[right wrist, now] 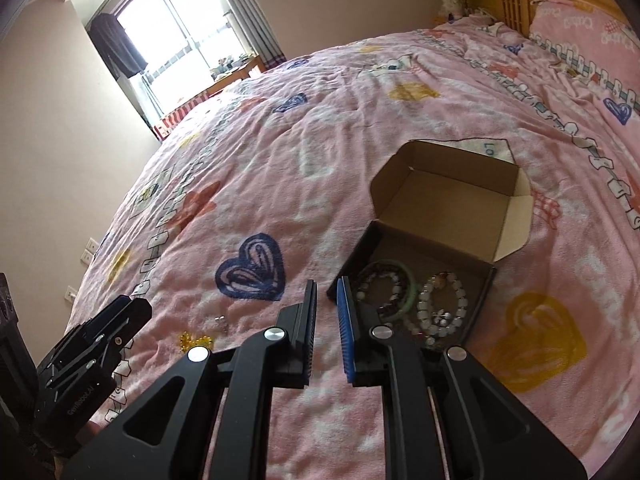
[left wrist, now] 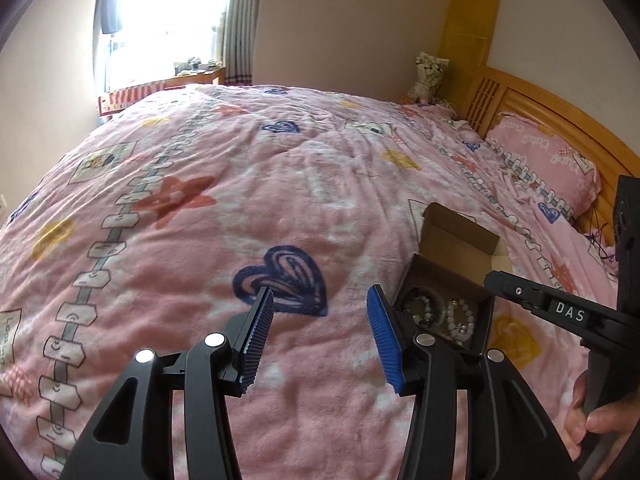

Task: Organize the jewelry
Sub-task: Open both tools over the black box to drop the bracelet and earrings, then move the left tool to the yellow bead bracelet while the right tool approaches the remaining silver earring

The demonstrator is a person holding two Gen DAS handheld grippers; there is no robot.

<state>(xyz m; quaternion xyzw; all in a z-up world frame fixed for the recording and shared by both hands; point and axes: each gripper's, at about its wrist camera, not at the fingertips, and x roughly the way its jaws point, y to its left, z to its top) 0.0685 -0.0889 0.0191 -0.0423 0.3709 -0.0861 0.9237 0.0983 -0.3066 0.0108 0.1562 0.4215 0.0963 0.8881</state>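
An open cardboard box (right wrist: 476,240) with a raised lid lies on the pink bed blanket; it also shows in the left wrist view (left wrist: 460,248). Inside lie several bead bracelets (right wrist: 442,300), white, dark red and green, also seen in the left wrist view (left wrist: 460,318). A small silver piece (right wrist: 221,323) and a yellow bead piece (right wrist: 194,341) lie loose on the blanket left of the box. My left gripper (left wrist: 320,332) is open and empty, left of the box. My right gripper (right wrist: 326,328) is narrowly open and empty, just before the box's near-left corner.
The pink patterned blanket (left wrist: 280,184) covers the whole bed. A pink pillow (left wrist: 548,160) and wooden headboard (left wrist: 532,108) are at the right. A window with curtains (left wrist: 168,24) is at the far side. A flower bouquet (left wrist: 428,76) stands by the headboard.
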